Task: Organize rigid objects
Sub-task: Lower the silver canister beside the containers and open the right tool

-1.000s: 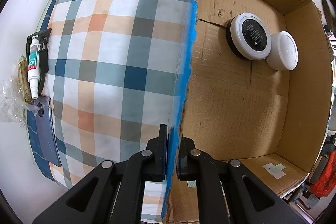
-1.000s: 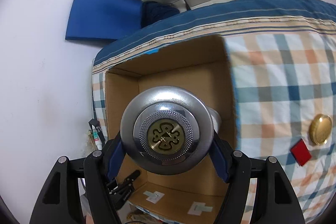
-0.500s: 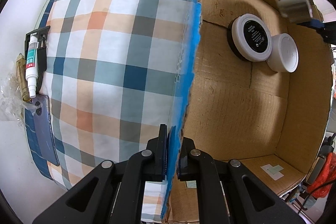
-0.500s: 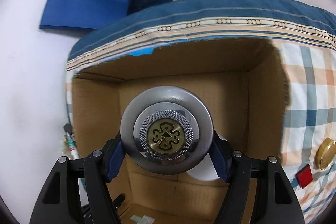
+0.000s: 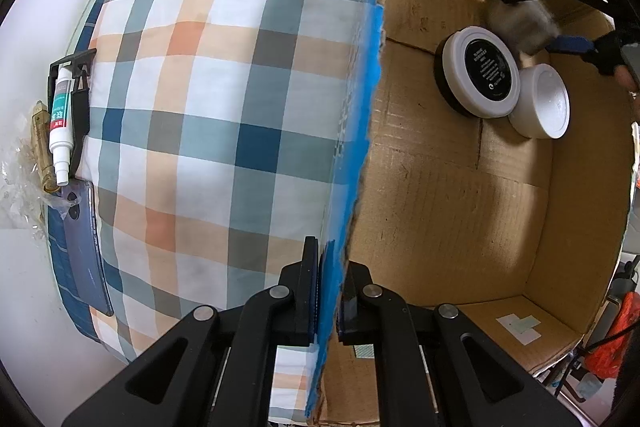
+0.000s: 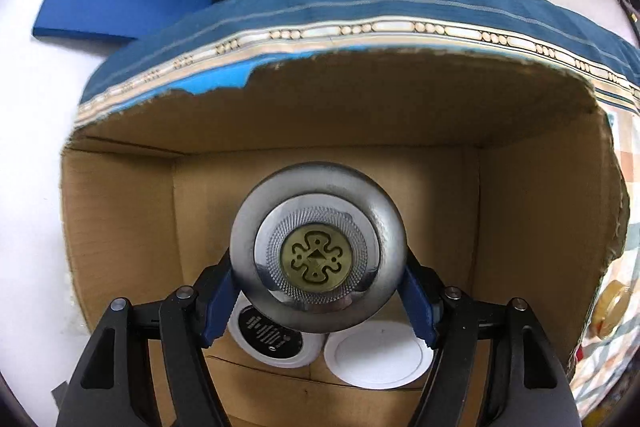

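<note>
Right wrist view: the right tool (image 6: pixel 320 301) has a round silver metal tin (image 6: pixel 319 253) with a brass emblem between its blue pads, jaws just easing apart, low inside the cardboard box (image 6: pixel 532 227) above a black-topped jar (image 6: pixel 269 335) and a white lid (image 6: pixel 378 353). The tin looks rigid, smooth and probably slippery; its rounded rim is the sensible hold. The left tool (image 5: pixel 329 293) is clamped on the box's blue-taped wall

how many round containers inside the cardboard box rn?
3. Black-topped white jar and plain white jar side by side on the cardboard box floor; silver tin between the right gripper pads above them. Tin may hide more.
</note>
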`<action>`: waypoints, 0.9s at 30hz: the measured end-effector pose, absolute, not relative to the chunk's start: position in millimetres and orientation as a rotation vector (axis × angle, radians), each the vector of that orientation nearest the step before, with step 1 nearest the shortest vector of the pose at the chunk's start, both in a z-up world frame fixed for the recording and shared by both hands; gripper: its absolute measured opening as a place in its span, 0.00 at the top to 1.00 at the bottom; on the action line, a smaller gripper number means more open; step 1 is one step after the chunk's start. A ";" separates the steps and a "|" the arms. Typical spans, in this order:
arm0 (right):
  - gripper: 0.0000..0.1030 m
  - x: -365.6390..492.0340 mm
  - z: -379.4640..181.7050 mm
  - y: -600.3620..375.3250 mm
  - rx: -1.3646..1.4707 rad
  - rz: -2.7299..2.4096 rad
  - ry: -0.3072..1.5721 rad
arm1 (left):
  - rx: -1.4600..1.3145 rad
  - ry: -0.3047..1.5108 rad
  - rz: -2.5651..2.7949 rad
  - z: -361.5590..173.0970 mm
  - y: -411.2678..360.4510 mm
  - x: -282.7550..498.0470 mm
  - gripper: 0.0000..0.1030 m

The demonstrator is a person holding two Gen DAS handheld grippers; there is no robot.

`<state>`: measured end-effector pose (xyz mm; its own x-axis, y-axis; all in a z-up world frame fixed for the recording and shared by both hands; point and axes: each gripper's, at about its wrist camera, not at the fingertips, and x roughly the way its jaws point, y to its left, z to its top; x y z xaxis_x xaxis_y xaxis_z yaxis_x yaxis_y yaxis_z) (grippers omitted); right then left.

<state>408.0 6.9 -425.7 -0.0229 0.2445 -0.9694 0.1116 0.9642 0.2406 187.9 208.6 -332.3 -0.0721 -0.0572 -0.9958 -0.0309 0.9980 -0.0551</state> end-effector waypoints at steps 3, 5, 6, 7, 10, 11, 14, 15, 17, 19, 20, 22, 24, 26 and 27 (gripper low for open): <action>0.08 404.0 -419.9 4.4 0.271 0.091 1.597 | -0.058 1.641 -0.021 -331.2 204.4 186.8 0.96; 0.05 399.4 -411.0 1.9 0.288 0.104 1.594 | -0.058 1.642 -0.021 -330.7 202.1 186.4 0.95; 0.04 396.6 -405.3 1.0 0.276 0.102 1.588 | -0.061 1.641 -0.021 -330.4 201.8 186.0 0.96; 0.04 392.7 -397.7 0.7 0.261 0.108 1.577 | -0.061 1.641 -0.020 -330.5 201.3 186.2 0.96; 0.04 381.0 -380.8 -1.5 0.204 0.098 1.555 | -0.054 1.634 -0.019 -328.4 198.4 184.2 0.96; 0.04 375.7 -375.1 -2.5 0.183 0.092 1.549 | -0.054 1.632 -0.018 -327.2 197.7 183.3 0.96; 0.04 361.7 -360.5 -2.3 0.155 0.083 1.533 | -0.057 1.626 -0.018 -324.0 197.2 181.3 0.96; 0.04 355.5 -355.4 -4.2 0.147 0.077 1.526 | -0.057 1.625 -0.017 -323.1 196.5 180.3 0.96; 0.04 343.6 -343.0 -1.0 0.132 0.070 1.507 | -0.062 1.621 -0.016 -321.2 196.3 179.0 0.96; 0.04 331.1 -334.2 0.4 0.135 0.074 1.497 | -0.060 1.617 -0.015 -319.3 198.2 178.1 0.96; 0.04 325.2 -331.5 0.4 0.149 0.078 1.496 | -0.061 1.615 -0.014 -318.5 198.4 177.0 0.96; 0.04 312.4 -324.0 0.2 0.158 0.086 1.490 | -0.058 1.611 -0.013 -317.1 198.4 175.3 0.96; 0.04 300.7 -316.0 0.1 0.160 0.083 1.469 | -0.058 1.609 -0.012 -317.6 201.7 173.9 0.95; 0.04 292.6 -311.0 -1.8 0.173 0.089 1.462 | -0.054 1.608 -0.013 -317.4 202.4 172.7 0.95; 0.04 288.5 -309.2 -3.0 0.184 0.093 1.463 | -0.053 1.608 -0.013 -317.4 202.6 172.0 0.95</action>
<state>288.5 -3.0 -309.2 0.1072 0.1745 -0.9788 0.0488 0.9824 0.1805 172.0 202.6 -317.4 -0.0374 -0.0422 -0.9984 -0.0256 0.9988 -0.0412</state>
